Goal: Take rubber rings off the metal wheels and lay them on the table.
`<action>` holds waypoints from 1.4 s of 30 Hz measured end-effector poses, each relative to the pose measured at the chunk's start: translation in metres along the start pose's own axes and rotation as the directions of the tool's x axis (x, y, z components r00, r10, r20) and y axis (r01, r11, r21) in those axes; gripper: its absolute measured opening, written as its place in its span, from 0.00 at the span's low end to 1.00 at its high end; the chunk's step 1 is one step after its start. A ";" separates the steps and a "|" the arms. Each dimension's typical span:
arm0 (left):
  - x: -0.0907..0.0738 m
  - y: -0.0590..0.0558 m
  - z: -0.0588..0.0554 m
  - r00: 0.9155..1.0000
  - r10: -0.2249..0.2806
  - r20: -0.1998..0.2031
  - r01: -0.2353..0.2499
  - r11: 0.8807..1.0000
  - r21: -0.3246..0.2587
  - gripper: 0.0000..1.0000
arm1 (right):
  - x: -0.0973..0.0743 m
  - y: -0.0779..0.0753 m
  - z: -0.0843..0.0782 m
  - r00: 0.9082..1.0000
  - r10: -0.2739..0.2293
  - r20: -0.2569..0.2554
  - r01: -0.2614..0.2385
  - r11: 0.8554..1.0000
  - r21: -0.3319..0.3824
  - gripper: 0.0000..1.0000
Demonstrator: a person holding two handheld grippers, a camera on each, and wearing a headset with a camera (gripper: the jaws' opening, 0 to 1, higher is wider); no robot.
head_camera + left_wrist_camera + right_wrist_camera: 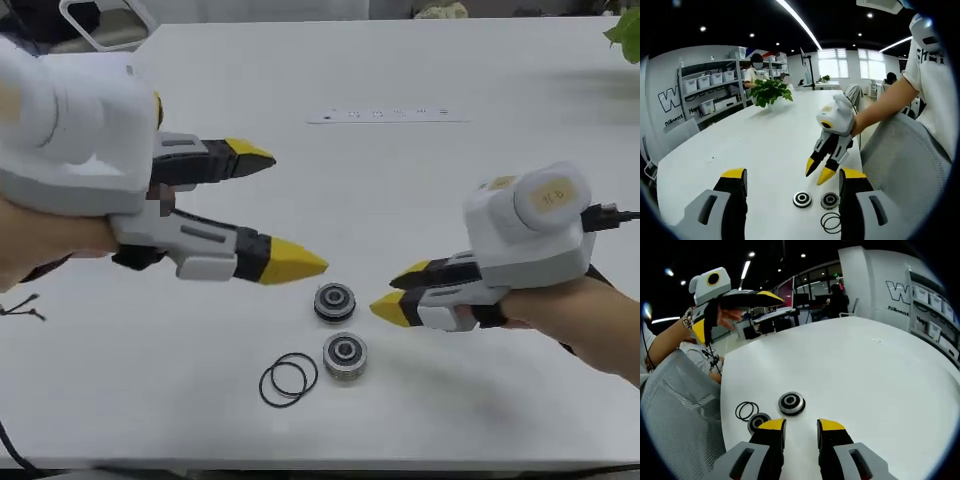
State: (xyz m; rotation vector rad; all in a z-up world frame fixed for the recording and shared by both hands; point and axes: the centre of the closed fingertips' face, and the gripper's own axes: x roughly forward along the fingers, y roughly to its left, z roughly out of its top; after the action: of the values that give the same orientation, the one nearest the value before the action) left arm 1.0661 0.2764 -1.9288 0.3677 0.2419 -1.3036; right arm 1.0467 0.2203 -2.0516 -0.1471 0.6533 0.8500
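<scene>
We take the small dark-rimmed metal wheel (334, 302) as our marker. It lies flat on the white table (250, 80) with its axle pointing straight up, so the black rubber band around its rim runs level with the tabletop. At this size we cannot tell whether it wears one ring or two.

Just on the person's side of that wheel sits a second metal wheel (345, 356), which looks bare and silvery. Beside this one, on the side away from the right-hand tool, lie two thin black rubber rings (288, 378), overlapping each other flat on the table.

The right gripper, white with yellow tips (383, 293), sits just to the right of the dark-rimmed wheel. Its tips aim at the wheel and stop a little short of it. Its jaws stand a narrow gap apart and hold nothing. The left gripper (296, 212) is up and to the left of the same wheel, its jaws spread wide and empty, and it looks to be farther off the tabletop.

We judge the right gripper the nearer of the two. The wheel lies straight ahead of its tips, so the rubber has to be caught at the rim edge facing them while the left gripper comes down to steady the metal
</scene>
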 end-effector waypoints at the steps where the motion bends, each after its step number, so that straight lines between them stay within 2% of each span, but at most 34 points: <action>1: 0.004 0.003 0.001 1.000 -0.002 0.017 0.002 1.000 -0.022 0.72 | 0.000 0.000 0.000 1.000 0.001 0.000 -0.001 1.000 -0.001 0.23; 2: 0.008 0.006 0.000 1.000 0.004 0.019 -0.003 0.999 -0.043 0.72 | 0.001 0.000 0.000 1.000 0.002 0.001 -0.002 1.000 -0.001 0.23; 5: 0.019 0.013 -0.005 1.000 0.010 0.022 -0.009 0.999 -0.044 0.68 | 0.001 -0.001 -0.002 1.000 -0.002 -0.006 0.002 1.000 -0.005 0.22; 9: 0.032 0.015 -0.012 0.999 0.015 0.034 -0.013 0.998 -0.056 0.61 | 0.001 -0.001 -0.002 1.000 -0.001 -0.003 0.001 1.000 0.003 0.22; 11: 0.040 0.013 -0.022 1.000 0.015 0.020 -0.014 0.999 -0.042 0.53 | 0.000 -0.002 -0.001 1.000 -0.003 0.002 0.003 1.000 0.006 0.22; 12: 0.043 0.011 -0.032 1.000 0.014 -0.006 -0.014 0.999 -0.031 0.49 | 0.000 -0.002 0.000 1.000 -0.004 0.004 0.004 1.000 0.005 0.22; 14: 0.049 0.006 -0.047 0.999 0.012 -0.030 -0.013 1.000 -0.027 0.41 | 0.000 -0.003 -0.001 1.000 -0.006 0.004 0.006 1.000 0.006 0.22; 16: 0.051 0.002 -0.053 0.999 0.007 -0.036 -0.008 0.999 -0.032 0.38 | 0.000 -0.004 -0.001 1.000 -0.007 0.004 0.007 1.000 0.008 0.22; 17: 0.054 -0.004 -0.062 0.999 -0.006 -0.052 0.003 0.999 -0.047 0.38 | 0.000 -0.004 -0.001 1.000 -0.008 0.005 0.008 1.000 0.011 0.22; 19: 0.058 -0.009 -0.072 0.997 -0.007 -0.081 0.004 0.999 -0.040 0.34 | 0.000 -0.005 -0.001 1.000 -0.009 0.003 0.009 1.000 0.012 0.22; 21: 0.060 -0.013 -0.077 0.995 -0.022 -0.093 0.017 0.999 -0.047 0.30 | 0.000 -0.004 -0.001 1.000 -0.009 0.001 0.009 1.000 0.010 0.22; 23: 0.063 -0.018 -0.082 0.994 -0.040 -0.102 0.034 0.997 -0.067 0.29 | 0.001 -0.004 -0.002 1.000 -0.008 0.000 0.008 1.000 0.008 0.21; 29: 0.068 -0.020 -0.095 0.990 -0.038 -0.134 0.028 0.996 -0.080 0.27 | 0.001 -0.005 -0.002 1.000 -0.010 0.000 0.010 1.000 0.009 0.21; 34: 0.071 -0.022 -0.107 0.983 -0.035 -0.179 0.023 0.997 -0.071 0.23 | 0.002 -0.003 -0.003 1.000 -0.003 -0.005 0.003 1.000 0.007 0.21; 39: 0.070 -0.023 -0.108 0.983 -0.039 -0.180 0.023 0.996 -0.091 0.15 | 0.003 -0.001 -0.003 1.000 0.003 -0.009 -0.003 1.000 0.001 0.21; 42: 0.070 -0.022 -0.108 0.983 -0.034 -0.179 0.015 0.994 -0.105 0.14 | 0.003 -0.001 -0.004 1.000 0.006 -0.009 -0.006 1.000 0.002 0.21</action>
State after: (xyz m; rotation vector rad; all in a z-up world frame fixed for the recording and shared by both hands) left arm 1.0661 0.2519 -2.0573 0.3959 0.4661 -1.2777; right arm 1.0469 0.2206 -2.0566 -0.1469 0.6636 0.8548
